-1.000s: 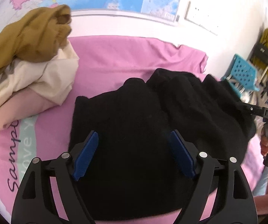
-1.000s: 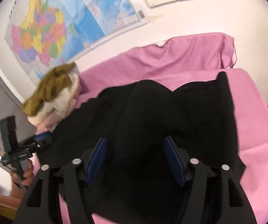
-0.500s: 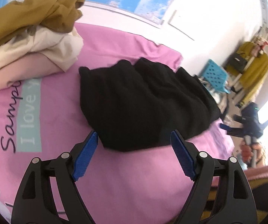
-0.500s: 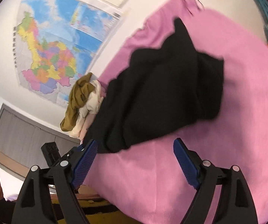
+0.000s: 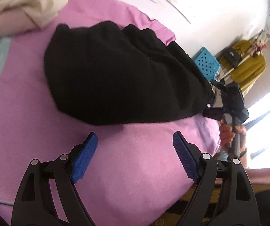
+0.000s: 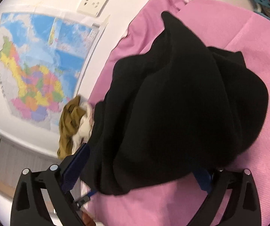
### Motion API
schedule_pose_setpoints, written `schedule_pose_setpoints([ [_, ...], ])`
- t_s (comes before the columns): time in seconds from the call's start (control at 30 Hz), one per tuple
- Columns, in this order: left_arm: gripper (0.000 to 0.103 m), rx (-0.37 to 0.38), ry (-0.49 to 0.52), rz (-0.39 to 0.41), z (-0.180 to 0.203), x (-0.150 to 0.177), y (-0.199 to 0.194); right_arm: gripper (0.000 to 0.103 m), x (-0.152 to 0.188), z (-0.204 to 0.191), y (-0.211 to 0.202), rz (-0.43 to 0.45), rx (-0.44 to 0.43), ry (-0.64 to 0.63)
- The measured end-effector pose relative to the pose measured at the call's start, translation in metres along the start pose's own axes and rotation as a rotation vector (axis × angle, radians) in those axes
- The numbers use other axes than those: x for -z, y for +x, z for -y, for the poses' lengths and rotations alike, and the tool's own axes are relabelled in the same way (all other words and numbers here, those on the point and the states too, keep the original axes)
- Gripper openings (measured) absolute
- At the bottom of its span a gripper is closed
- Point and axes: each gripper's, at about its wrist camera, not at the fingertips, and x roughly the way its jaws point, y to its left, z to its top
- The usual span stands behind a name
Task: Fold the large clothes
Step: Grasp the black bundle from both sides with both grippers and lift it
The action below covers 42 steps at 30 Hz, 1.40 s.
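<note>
A black garment (image 5: 123,79) lies bunched on the pink bed sheet (image 5: 135,169). My left gripper (image 5: 135,150) is open above bare sheet, just short of the garment's near edge, with nothing between its blue pads (image 5: 86,156). My right gripper (image 5: 229,101), held in a hand, sits at the garment's right end. In the right wrist view the right gripper (image 6: 140,162) has its jaws opening wide. The near edge of the black garment (image 6: 182,113) lies between them and hides part of the right pad; the pads do not press on it.
A pile of cream and olive clothes (image 5: 22,3) sits at the bed's far left, also seen as the clothes pile (image 6: 71,124). A blue perforated basket (image 5: 206,64) and yellow clothes on a rack (image 5: 247,66) stand beyond the bed. A wall map (image 6: 41,66) hangs behind.
Both grippers drew back and dipped toward the garment's near edge. The left one left the cloth for bare sheet. The right one rolled, and its jaws spread wider around the edge.
</note>
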Motion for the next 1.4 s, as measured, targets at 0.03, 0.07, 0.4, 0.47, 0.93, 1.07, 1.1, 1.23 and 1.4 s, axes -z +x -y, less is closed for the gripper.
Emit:
schedule_pose_setpoints([
  [0.03,0.082,0.012,-0.013,0.004,-0.002,-0.002,0.003,0.098,-0.002,-0.001,0.003,0.008,0.005,0.011],
  [0.07,0.084,0.025,-0.025,0.016,-0.002,-0.005,0.005,0.098,-0.004,-0.001,0.005,0.02,0.012,0.022],
  [0.4,0.085,0.15,-0.236,0.093,-0.026,-0.026,0.015,0.099,-0.016,-0.014,0.026,0.079,0.094,0.029],
  [0.47,0.086,0.161,-0.282,0.094,-0.028,-0.031,0.016,0.099,-0.017,-0.021,0.033,0.085,0.144,-0.014],
  [0.93,0.05,0.095,-0.39,0.086,-0.038,-0.04,0.021,0.035,-0.013,-0.019,0.038,0.056,0.145,-0.082],
  [1.07,0.055,0.121,-0.414,0.076,-0.044,-0.039,0.024,0.08,-0.014,-0.01,0.044,0.033,0.044,-0.01],
  [1.1,0.064,0.135,-0.421,0.074,-0.046,-0.04,0.025,0.08,-0.014,-0.011,0.044,0.045,0.049,-0.012],
  [1.23,0.073,0.162,-0.419,0.068,-0.044,-0.044,0.029,0.073,-0.015,-0.016,0.051,0.052,0.068,-0.032],
  [1.4,0.047,0.128,-0.38,0.077,-0.04,-0.046,0.029,0.032,-0.018,-0.009,0.049,0.038,0.049,-0.034],
])
